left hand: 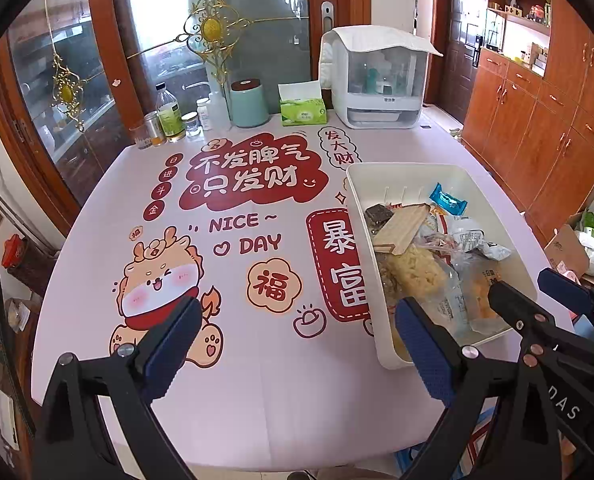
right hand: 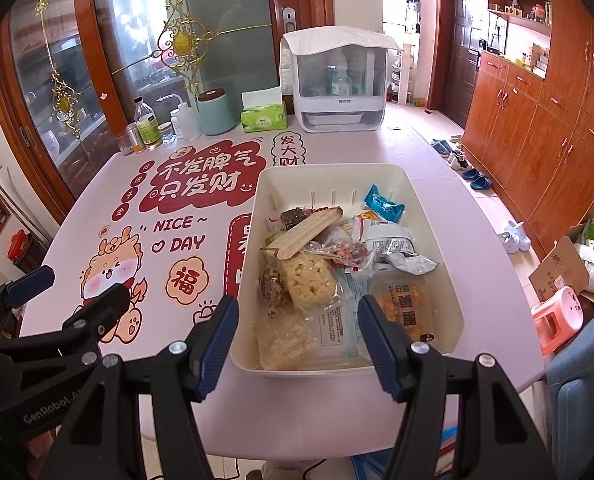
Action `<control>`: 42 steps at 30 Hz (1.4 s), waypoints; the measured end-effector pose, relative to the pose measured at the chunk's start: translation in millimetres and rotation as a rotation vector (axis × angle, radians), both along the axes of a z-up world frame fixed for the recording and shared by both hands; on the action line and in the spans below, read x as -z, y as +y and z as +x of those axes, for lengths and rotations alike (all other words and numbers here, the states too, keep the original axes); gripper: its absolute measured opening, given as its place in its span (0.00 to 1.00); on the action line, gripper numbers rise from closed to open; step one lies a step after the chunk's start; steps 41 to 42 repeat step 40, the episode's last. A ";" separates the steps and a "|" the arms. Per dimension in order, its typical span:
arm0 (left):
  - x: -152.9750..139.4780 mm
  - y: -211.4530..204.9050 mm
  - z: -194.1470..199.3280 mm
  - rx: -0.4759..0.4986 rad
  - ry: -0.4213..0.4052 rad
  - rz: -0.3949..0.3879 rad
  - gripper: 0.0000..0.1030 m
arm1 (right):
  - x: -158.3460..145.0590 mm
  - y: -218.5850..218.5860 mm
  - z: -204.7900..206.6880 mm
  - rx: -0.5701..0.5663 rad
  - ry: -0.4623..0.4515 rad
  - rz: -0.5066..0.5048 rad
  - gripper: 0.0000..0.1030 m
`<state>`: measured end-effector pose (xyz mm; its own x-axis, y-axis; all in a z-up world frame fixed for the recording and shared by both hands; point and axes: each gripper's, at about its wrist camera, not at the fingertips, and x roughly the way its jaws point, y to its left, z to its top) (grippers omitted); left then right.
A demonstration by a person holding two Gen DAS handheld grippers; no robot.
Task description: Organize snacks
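I see one table [right hand: 337,400] carrying one cream bin [right hand: 257,216] toward its right edge. The bin holds the snacks: I count about eight packets, among them one blue wrapper [right hand: 383,203] at the far wall, one pale rice-crisp bar [right hand: 311,280] at centre, and one orange-filled pack [right hand: 401,304] near the front wall. Two grippers are in view. My right gripper [right hand: 297,344] is spread and empty, over the bin's near rim. My left gripper [left hand: 297,344] is spread and empty, left of the bin.
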<state>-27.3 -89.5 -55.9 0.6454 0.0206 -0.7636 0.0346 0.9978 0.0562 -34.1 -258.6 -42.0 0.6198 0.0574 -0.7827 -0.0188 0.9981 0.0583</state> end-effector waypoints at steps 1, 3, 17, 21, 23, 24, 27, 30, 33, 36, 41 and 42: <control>0.6 0.2 0.0 0.001 0.002 -0.002 0.94 | 0.4 0.5 0.3 0.001 0.001 -0.001 0.61; 2.2 0.9 0.1 0.003 0.006 -0.005 0.94 | 1.0 1.9 0.7 0.003 0.005 -0.003 0.61; 7.2 13.8 5.1 0.007 0.025 -0.025 0.94 | 2.8 13.2 5.0 0.000 0.019 -0.012 0.61; 7.6 15.4 5.8 0.010 0.029 -0.029 0.94 | 3.7 14.4 5.2 0.002 0.020 -0.013 0.61; 7.8 15.9 5.8 0.011 0.031 -0.031 0.94 | 5.0 15.3 4.8 0.004 0.023 -0.015 0.61; 8.2 16.0 5.6 0.012 0.032 -0.032 0.94 | 6.2 16.3 5.3 0.006 0.024 -0.016 0.61; 8.8 16.2 6.3 0.013 0.033 -0.033 0.94 | 7.5 17.6 6.0 0.010 0.027 -0.018 0.61; 9.0 16.0 6.4 0.012 0.033 -0.033 0.94 | 7.6 17.4 6.1 0.010 0.027 -0.018 0.61; 10.0 16.7 7.1 0.012 0.037 -0.035 0.94 | 7.6 17.3 6.2 0.009 0.028 -0.018 0.61; 10.4 17.1 7.2 0.013 0.037 -0.035 0.94 | 8.0 17.6 5.7 0.011 0.031 -0.020 0.61; 13.0 19.4 8.9 0.012 0.040 -0.035 0.94 | 8.0 18.1 5.7 0.011 0.032 -0.021 0.61; 13.0 19.4 8.9 0.012 0.040 -0.035 0.94 | 8.0 18.1 5.7 0.011 0.032 -0.021 0.61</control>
